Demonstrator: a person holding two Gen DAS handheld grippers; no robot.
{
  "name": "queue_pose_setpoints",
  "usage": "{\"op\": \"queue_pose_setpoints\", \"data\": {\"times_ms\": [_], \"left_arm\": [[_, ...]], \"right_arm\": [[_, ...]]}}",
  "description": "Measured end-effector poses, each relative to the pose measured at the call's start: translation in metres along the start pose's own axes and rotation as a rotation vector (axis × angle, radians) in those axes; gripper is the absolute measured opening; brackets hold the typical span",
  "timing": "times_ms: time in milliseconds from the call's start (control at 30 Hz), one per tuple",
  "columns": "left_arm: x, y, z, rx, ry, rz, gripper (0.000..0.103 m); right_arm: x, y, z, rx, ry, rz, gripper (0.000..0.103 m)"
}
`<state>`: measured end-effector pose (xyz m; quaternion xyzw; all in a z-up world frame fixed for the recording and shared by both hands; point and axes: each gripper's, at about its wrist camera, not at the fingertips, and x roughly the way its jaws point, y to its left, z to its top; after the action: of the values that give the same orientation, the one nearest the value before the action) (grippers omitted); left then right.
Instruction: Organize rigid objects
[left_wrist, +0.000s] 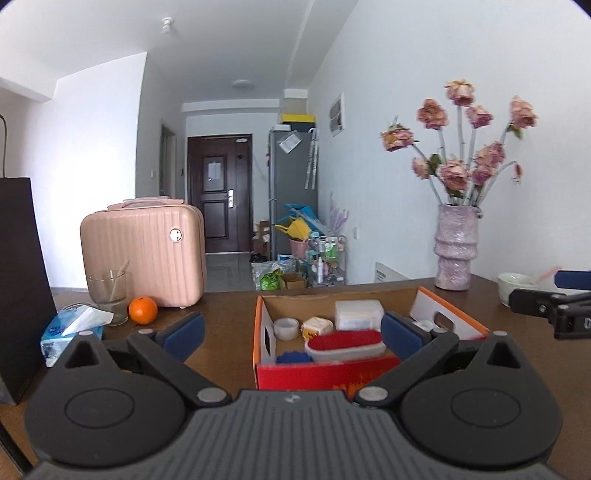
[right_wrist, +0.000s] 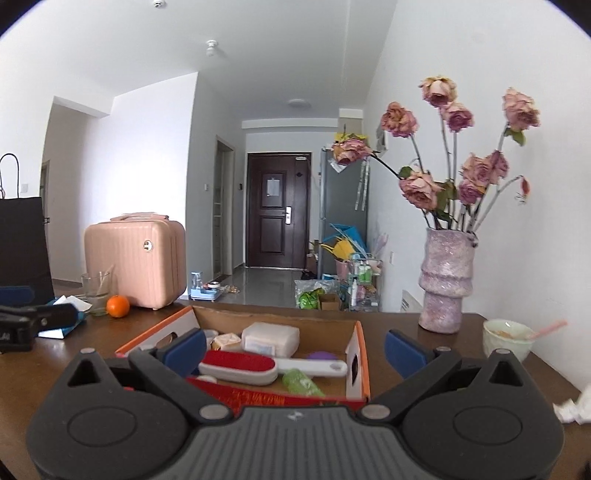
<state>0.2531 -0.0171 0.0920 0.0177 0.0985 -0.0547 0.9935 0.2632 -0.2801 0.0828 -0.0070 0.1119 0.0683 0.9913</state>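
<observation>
Both tools gaping, empty: left tool (left_wrist: 291, 332), right tool (right_wrist: 295, 347). Lint brush (right_wrist: 240, 363) lying in cardboard box (right_wrist: 356, 369) mid-worktop (right_wrist: 461, 354), near front edge. Likely light, stiff, slick plastic; best grabbed across white handle (right_wrist: 314, 366), not bristle face.

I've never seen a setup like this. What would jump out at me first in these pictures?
Probably the open cardboard box in the middle of the brown table, with a red lint brush lying on top of the odds and ends inside. Then the vase of faded pink roses at the table's right rear, and the pink case at the left rear beside an orange. Both grippers, left and right, hover open before the box.
</observation>
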Motion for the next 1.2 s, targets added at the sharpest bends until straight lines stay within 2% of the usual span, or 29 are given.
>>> {"op": "queue_pose_setpoints", "data": {"times_ms": [267, 433, 567, 767, 833, 867, 933, 1067, 1200], "left_arm": [[-0.077, 0.003, -0.033, 0.021, -0.001, -0.024, 0.103], [-0.12, 0.001, -0.049, 0.047, -0.018, 0.01, 0.103], [-0.149, -0.001, -0.062, 0.078, -0.029, 0.02, 0.103], [-0.196, 0.004, -0.079, -0.005, -0.027, 0.051, 0.103], [-0.212, 0.007, -0.085, -0.027, -0.028, 0.029, 0.103], [-0.219, 0.009, -0.089, -0.03, -0.022, 0.02, 0.103], [-0.228, 0.011, -0.092, -0.043, 0.006, 0.052, 0.103], [-0.248, 0.01, -0.096, -0.052, -0.029, 0.047, 0.103], [-0.254, 0.004, -0.096, -0.018, -0.052, 0.044, 0.103]], "right_arm": [[-0.067, 0.024, -0.039, -0.043, 0.008, 0.009, 0.103], [-0.112, 0.036, -0.058, -0.046, -0.013, 0.034, 0.103], [-0.141, 0.039, -0.07, -0.011, 0.019, 0.054, 0.103], [-0.194, 0.05, -0.091, -0.02, 0.034, 0.054, 0.103], [-0.209, 0.053, -0.099, -0.009, 0.044, 0.056, 0.103], [-0.215, 0.054, -0.103, -0.006, 0.054, 0.07, 0.103], [-0.222, 0.057, -0.109, -0.014, 0.055, 0.063, 0.103], [-0.238, 0.067, -0.121, -0.019, 0.025, 0.015, 0.103], [-0.244, 0.069, -0.124, 0.0, 0.031, 0.023, 0.103]]}}
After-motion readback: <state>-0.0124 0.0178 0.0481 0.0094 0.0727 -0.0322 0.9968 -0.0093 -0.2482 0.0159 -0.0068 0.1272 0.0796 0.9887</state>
